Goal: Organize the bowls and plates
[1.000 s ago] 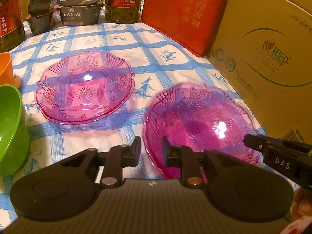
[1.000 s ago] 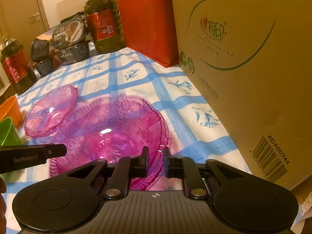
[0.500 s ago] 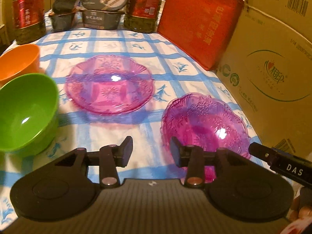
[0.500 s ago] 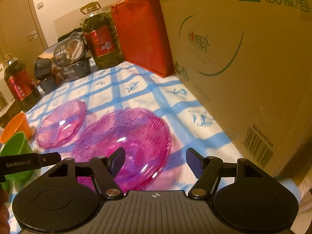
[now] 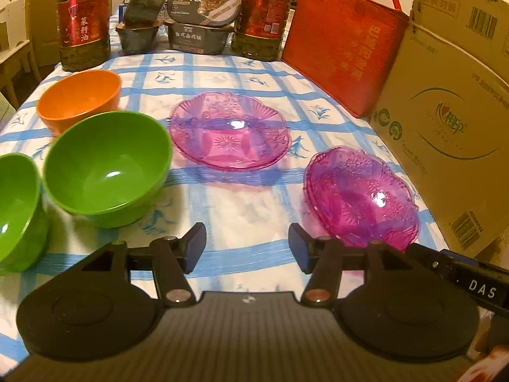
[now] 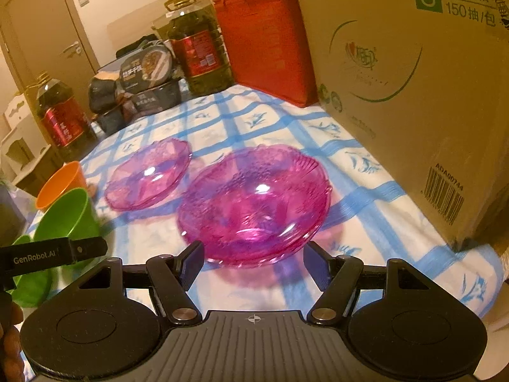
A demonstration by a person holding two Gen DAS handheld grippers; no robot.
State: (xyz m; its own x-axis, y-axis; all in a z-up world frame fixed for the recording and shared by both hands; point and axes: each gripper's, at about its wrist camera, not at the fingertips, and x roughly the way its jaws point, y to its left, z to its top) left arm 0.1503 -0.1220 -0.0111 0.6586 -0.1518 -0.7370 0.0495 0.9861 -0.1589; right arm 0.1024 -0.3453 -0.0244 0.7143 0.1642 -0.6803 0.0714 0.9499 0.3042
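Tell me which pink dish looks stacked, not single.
The pink dish by the cardboard box, nearest the right gripper: pink stack shows doubled rims; the far pink plate lies single.

The left gripper (image 5: 247, 246) pointed down at a slant. Its jaws were opening, and nothing was between them. The right gripper (image 6: 253, 264) also pointed down at a slant, with its jaws wide apart and nothing held. The two grippers were side by side, close together. A bit of a hand (image 6: 11, 347) showed at the bottom left edge of the right wrist view.
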